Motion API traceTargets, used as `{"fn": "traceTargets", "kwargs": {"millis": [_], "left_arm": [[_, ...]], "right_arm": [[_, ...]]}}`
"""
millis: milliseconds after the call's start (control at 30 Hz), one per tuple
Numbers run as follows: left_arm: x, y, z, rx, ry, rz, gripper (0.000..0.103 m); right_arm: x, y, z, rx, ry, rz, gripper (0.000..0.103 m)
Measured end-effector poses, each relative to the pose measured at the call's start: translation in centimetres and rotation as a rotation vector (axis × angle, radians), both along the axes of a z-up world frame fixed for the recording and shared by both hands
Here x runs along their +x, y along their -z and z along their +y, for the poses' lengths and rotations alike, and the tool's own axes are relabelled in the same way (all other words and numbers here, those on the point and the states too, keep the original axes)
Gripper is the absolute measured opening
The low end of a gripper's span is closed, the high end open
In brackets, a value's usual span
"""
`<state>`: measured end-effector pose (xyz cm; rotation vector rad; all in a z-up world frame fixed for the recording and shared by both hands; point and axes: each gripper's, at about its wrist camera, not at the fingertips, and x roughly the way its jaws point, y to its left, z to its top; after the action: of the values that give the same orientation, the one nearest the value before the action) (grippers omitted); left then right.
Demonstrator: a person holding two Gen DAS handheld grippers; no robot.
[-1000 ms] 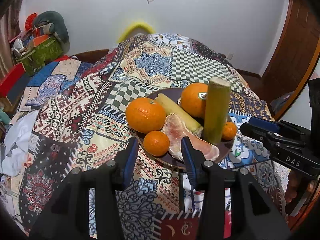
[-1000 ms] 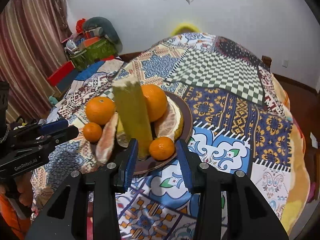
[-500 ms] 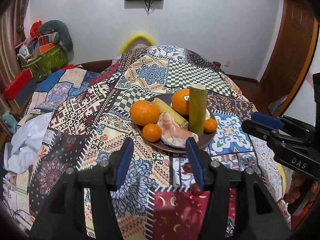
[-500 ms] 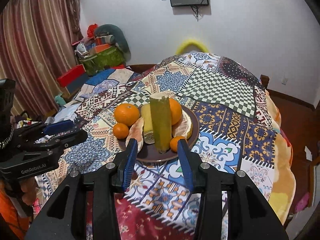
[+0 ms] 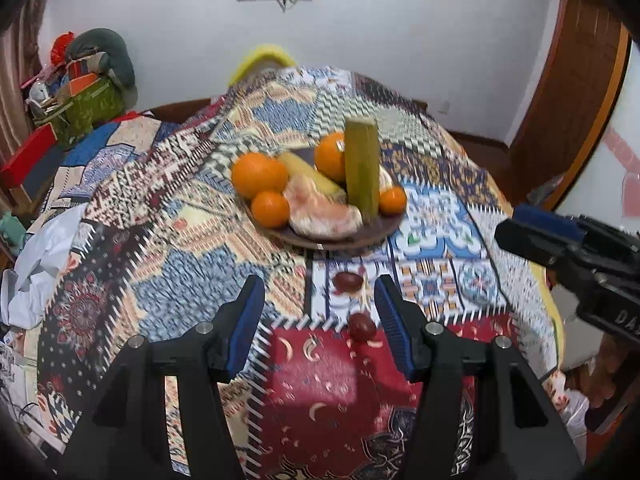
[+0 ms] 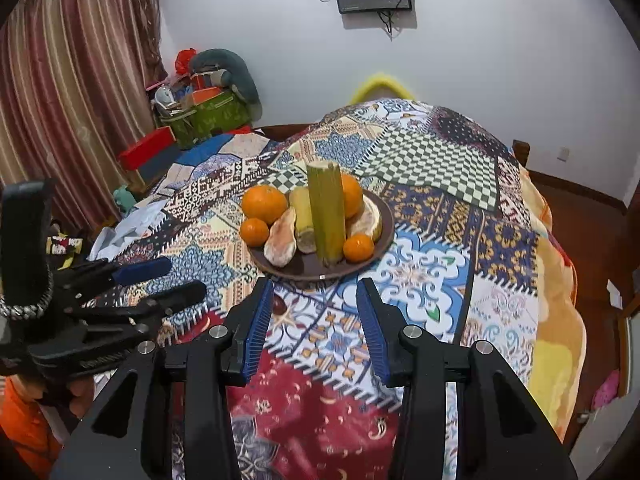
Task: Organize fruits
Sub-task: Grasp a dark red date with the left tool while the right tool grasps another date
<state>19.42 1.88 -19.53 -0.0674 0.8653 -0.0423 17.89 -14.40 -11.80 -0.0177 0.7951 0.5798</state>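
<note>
A dark plate [image 5: 360, 240] [image 6: 304, 274] on the patchwork cloth holds two big oranges [image 5: 258, 174] [image 6: 264, 204], small mandarins, a pomelo wedge [image 5: 320, 212] [image 6: 282, 236], a lying cane piece and an upright green sugarcane stick [image 5: 362, 168] [image 6: 326, 212]. Two small dark red fruits [image 5: 347, 282] [image 5: 362, 326] lie loose on the cloth in front of the plate. My left gripper [image 5: 319, 282] [image 6: 176, 280] hovers back from the plate with its jaws opening. The nearer red fruit lies below the gap, untouched. My right gripper [image 6: 314, 282] [image 5: 520, 228] stands open and empty just before the plate's near rim.
The patchwork cloth [image 5: 180, 240] drapes over a rounded table that falls away on all sides. Boxes and bags [image 6: 200, 112] pile up at the far left by a striped curtain [image 6: 60, 100]. A wooden door [image 5: 568, 100] stands on the right. An orange sleeve [image 6: 24, 420] shows at lower left.
Both grippers have drawn back from the plate, which now sits farther off. The left jaws have spread wider. Two small red fruits have come into the left wrist view.
</note>
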Motion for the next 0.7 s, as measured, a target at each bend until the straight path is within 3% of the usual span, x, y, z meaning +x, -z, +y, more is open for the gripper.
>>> {"fn": "traceTargets", "kwargs": {"millis": [300, 500, 567, 700], "left_arm": [[0.8, 4.4, -2.0, -0.041, 0.045, 0.111, 0.057], [1.5, 5.9, -3.0, -0.033, 0.078, 0.137, 0.048], [1.9, 6.3, -3.0, -0.035, 0.087, 0.148, 0.035], [2.1, 6.5, -2.8, -0.039, 0.095, 0.146, 0.021]], "right_arm": [[-1.0, 2.0, -1.0, -0.014, 0.02, 0.057, 0.04], [-0.9, 3.3, -1.6, -0.022, 0.031, 0.09, 0.04], [-0.8, 3.6, -1.5, -0.021, 0.03, 0.097, 0.04], [-0.7, 4.0, -1.0, -0.026, 0.019, 0.105, 0.04]]}}
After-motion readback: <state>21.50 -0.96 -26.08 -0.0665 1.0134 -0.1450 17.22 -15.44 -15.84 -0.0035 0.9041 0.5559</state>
